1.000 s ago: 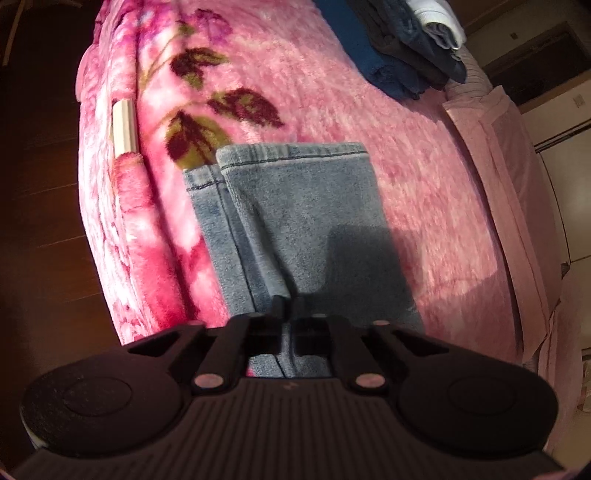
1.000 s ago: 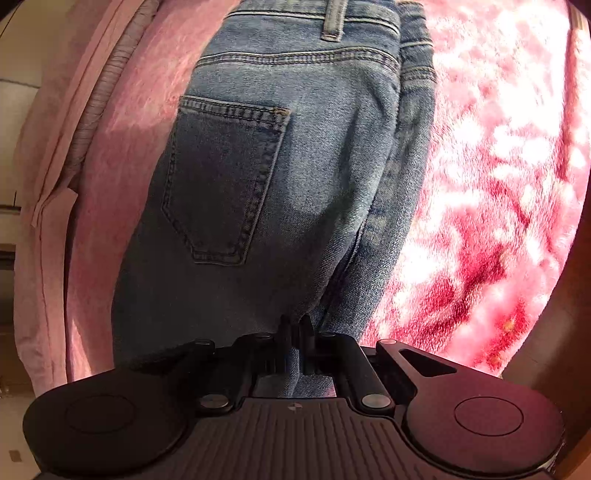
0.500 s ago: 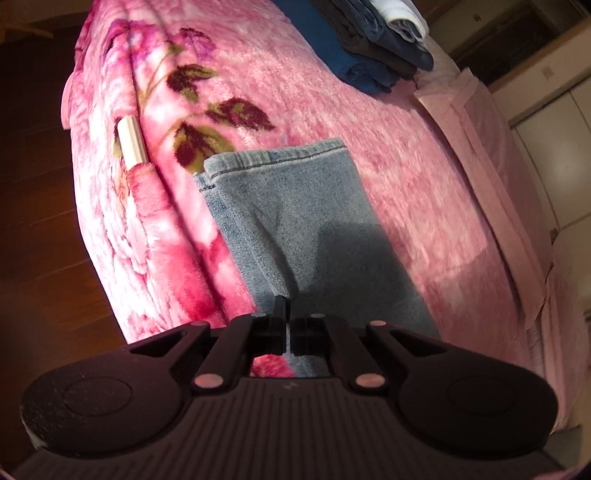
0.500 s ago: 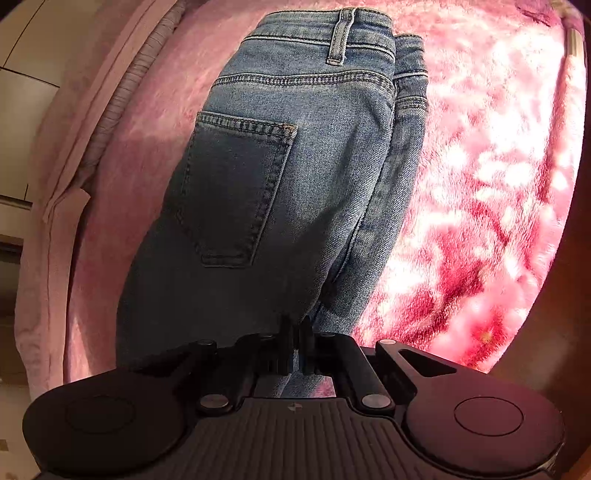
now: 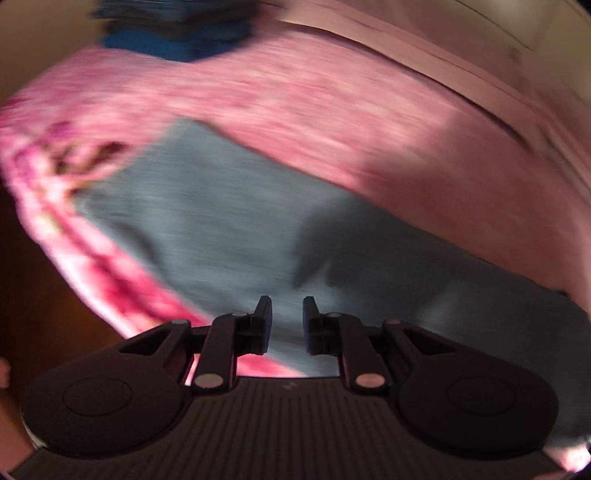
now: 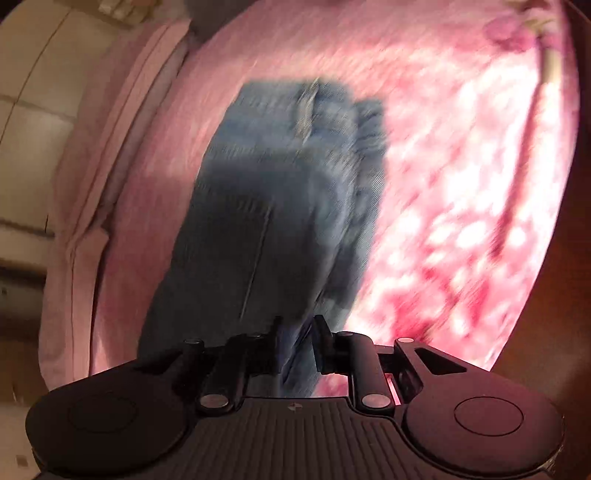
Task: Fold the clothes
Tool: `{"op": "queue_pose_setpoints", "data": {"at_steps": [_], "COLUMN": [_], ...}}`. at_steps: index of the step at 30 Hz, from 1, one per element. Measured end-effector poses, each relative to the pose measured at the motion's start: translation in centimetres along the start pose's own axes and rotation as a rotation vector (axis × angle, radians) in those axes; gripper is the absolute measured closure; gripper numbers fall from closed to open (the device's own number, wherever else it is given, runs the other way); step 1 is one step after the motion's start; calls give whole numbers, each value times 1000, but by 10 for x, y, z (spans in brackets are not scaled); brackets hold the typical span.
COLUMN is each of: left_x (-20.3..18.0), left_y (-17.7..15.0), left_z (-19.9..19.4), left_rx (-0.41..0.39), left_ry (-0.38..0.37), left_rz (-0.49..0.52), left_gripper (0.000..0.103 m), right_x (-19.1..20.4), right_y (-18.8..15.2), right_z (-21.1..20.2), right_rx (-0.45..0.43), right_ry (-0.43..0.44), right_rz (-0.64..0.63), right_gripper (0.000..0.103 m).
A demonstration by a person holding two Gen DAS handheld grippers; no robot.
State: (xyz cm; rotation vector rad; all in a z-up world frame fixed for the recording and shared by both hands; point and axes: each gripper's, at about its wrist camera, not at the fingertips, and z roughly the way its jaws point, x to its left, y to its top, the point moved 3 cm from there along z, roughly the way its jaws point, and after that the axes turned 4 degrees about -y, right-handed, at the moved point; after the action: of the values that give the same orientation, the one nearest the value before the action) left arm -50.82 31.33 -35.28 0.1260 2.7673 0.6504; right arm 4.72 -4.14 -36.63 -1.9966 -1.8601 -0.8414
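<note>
Change from the earlier frames: both pairs of jaws, then pinched together on denim, have just been opening and now stand slightly apart with nothing pressed between them; both views are now motion-blurred. Left gripper (image 5: 287, 323): the jeans (image 5: 229, 229) lie below and beyond the parted fingertips, free of the pads; the view has rolled, so the leg that ran straight away from the camera now crosses the picture slantwise. Right gripper (image 6: 298, 341): fingertips parted, denim visible through the gap, not clamped. Jeans, position: flat on the pink floral blanket (image 5: 314, 103) covering the bed. Long axis, left wrist view: from the hem at upper left to lower right. Right wrist view: running up and away from the gripper, waistband (image 6: 310, 99) at the far end, folded leg edge along the right side. Stack of dark blue clothes (image 5: 177, 33) at the blanket's far edge. Both grippers tilt steeply downward above the fabric.
</note>
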Motion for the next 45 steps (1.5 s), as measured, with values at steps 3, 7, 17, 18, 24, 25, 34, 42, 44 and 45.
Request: {"op": "queue_pose_setpoints", "data": {"at_steps": [3,7,17,18,24,25,34,42,44,45], "left_x": [-63,-141,-198,-199,-201,-200,-206,-276,-297,-308], "left_y": [-11,-35,-80,-81,-78,-77,-57,16,26,30], "left_z": [25,56,99,99,104,106,97,126,153,166], "left_rx": [72,141,243,243,266,271,393,435,473,492], "left_ry": [-156,-276,-269,-264,-242,-242,-329,-589,-596,-599], "left_rz": [82,165,254,264,300,303,407,426,435,446], "left_gripper": [91,91,91,92,94,94,91,78,78,78], "right_x": [-20,-37,-39,-36,-22,-24,-12,26,44,56], "right_y": [30,64,86,86,72,68,71,103,112,113], "right_z": [-14,-14,37,35,-13,-13,14,-11,2,10], "right_rx": [-75,-120,-50,-53,-114,-122,-92,-223,-183,-165], "right_ry": [33,86,178,154,132,101,-112,-161,-130,-134], "right_rz": [31,56,43,0,-114,-119,-276,-385,-442,-496], "right_gripper": [83,79,96,96,101,101,74,66,66,66]}}
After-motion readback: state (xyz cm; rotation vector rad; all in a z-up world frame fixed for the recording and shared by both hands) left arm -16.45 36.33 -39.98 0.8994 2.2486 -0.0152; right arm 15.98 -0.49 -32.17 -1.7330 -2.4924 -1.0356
